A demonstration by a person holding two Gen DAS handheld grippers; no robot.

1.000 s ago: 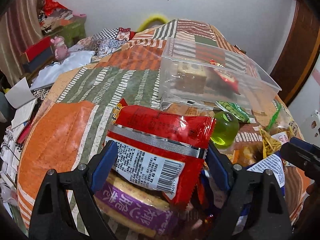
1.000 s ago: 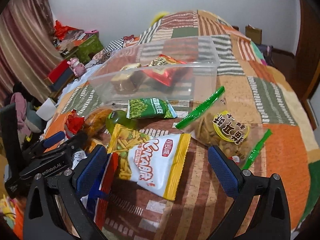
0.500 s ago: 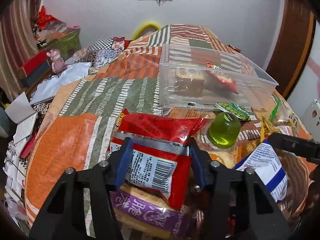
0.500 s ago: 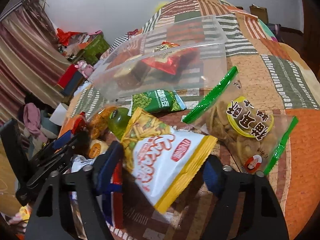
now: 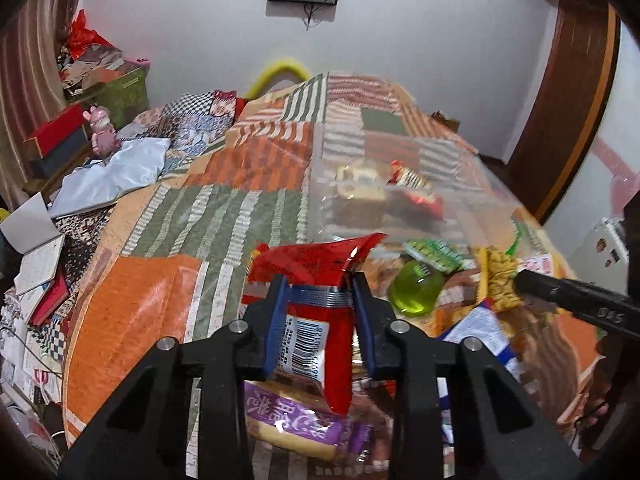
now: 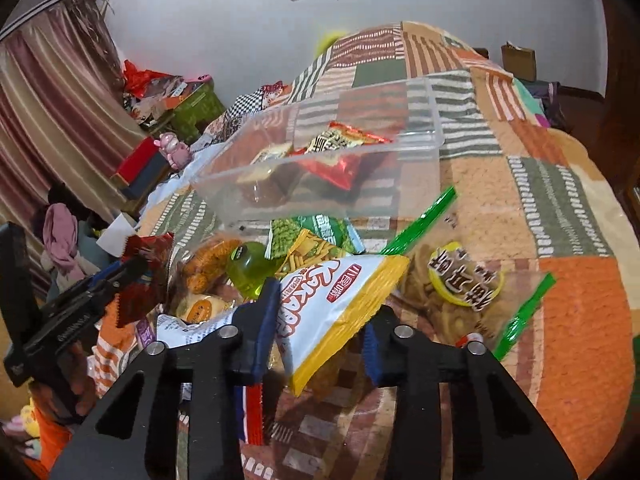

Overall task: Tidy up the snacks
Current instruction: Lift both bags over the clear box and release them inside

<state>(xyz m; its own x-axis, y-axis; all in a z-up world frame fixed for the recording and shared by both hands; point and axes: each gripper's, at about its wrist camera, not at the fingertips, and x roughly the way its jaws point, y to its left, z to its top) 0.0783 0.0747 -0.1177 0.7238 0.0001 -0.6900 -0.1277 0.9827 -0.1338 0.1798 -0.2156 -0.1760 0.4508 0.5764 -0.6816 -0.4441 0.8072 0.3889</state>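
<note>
snacks: red packet [image 5: 320,316] pinched mid-body in left gripper [image 5: 320,312], white-yellow bag [image 6: 332,312] in right gripper [image 6: 320,320]. both light, crinkly, prob slippery; grip flat, w/o crushing.

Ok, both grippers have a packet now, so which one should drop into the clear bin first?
Probably right: the right gripper, holding the white-and-yellow packet, faces the clear bin head-on; the left gripper with its red packet sits off to the side.
</note>
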